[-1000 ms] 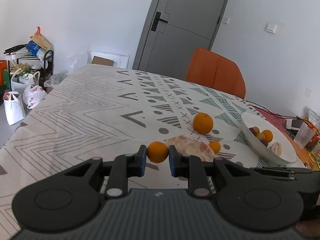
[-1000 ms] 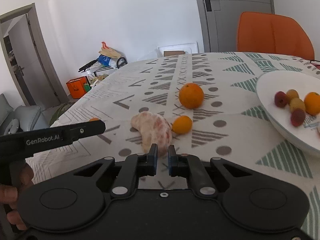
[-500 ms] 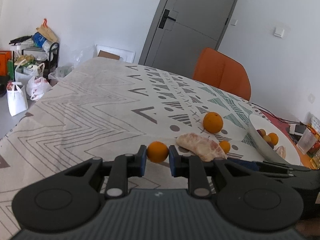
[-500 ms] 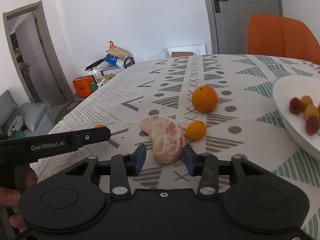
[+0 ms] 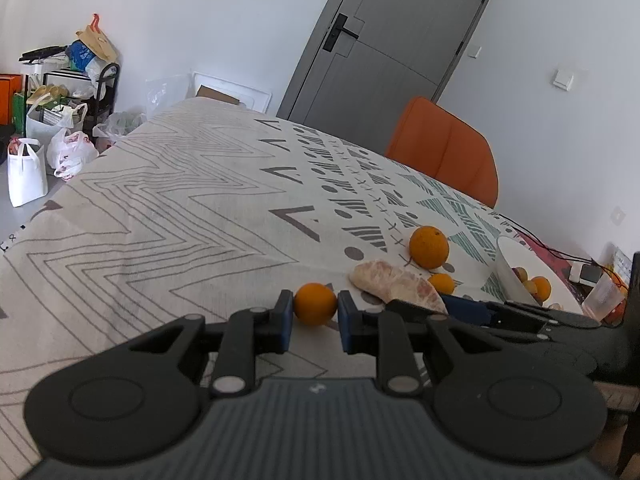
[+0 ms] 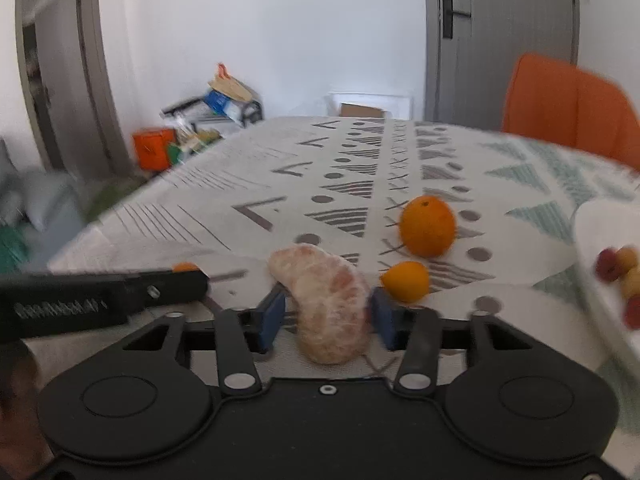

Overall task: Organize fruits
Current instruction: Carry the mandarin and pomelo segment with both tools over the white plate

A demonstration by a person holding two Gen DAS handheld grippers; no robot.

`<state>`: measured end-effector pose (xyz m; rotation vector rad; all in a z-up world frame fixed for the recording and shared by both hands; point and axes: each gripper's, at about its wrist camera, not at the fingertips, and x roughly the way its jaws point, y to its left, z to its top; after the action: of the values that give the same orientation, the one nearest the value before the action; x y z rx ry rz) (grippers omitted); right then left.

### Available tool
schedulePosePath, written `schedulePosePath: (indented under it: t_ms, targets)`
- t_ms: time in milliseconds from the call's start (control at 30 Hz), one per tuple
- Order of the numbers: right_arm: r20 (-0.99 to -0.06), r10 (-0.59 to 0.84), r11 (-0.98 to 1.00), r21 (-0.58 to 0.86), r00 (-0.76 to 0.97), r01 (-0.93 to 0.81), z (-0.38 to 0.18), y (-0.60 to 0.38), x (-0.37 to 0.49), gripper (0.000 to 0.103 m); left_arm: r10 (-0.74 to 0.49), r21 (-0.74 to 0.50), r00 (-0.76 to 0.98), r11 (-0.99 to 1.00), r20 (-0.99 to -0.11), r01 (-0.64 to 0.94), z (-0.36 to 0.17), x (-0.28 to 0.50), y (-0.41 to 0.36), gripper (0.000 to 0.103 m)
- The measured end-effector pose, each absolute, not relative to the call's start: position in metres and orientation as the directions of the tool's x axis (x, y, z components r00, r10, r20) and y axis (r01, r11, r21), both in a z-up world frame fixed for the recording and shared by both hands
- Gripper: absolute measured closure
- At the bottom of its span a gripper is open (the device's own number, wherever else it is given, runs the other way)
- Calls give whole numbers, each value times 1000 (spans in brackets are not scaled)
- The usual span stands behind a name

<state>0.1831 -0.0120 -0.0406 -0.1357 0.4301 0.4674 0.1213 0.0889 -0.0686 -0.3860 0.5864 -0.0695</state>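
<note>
The left hand-held gripper (image 5: 316, 320) is squeezing a small orange fruit (image 5: 315, 304) between its blue pads, near the desk's near edge. The right hand-held gripper (image 6: 328, 316) is closing its jaws around the peeled pomelo piece (image 6: 326, 300), which is lying on the desk (image 5: 160, 220) between them; the pads are not pressing it yet. The step looks like picking up fruit. Next, each piece probably needs carrying to the white bowl (image 6: 592, 236) at the desk's right edge. Farther back, one small orange (image 6: 406, 281) and one big orange (image 6: 428, 226) are waiting. About four little fruits are sitting in the bowl.
</note>
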Motion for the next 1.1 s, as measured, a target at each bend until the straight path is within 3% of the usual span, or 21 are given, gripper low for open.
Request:
schedulePosePath:
  t_ms: [400, 1100]
  targets:
    - [-391, 440, 887, 50, 808, -458, -32, -51, 161, 65, -152, -310, 851, 951, -503, -13, -52, 114, 64, 81]
    - [-269, 380, 925, 112, 885, -363, -12, -134, 140, 65, -232, -251, 861, 960, -452, 126, -26, 123, -11, 81]
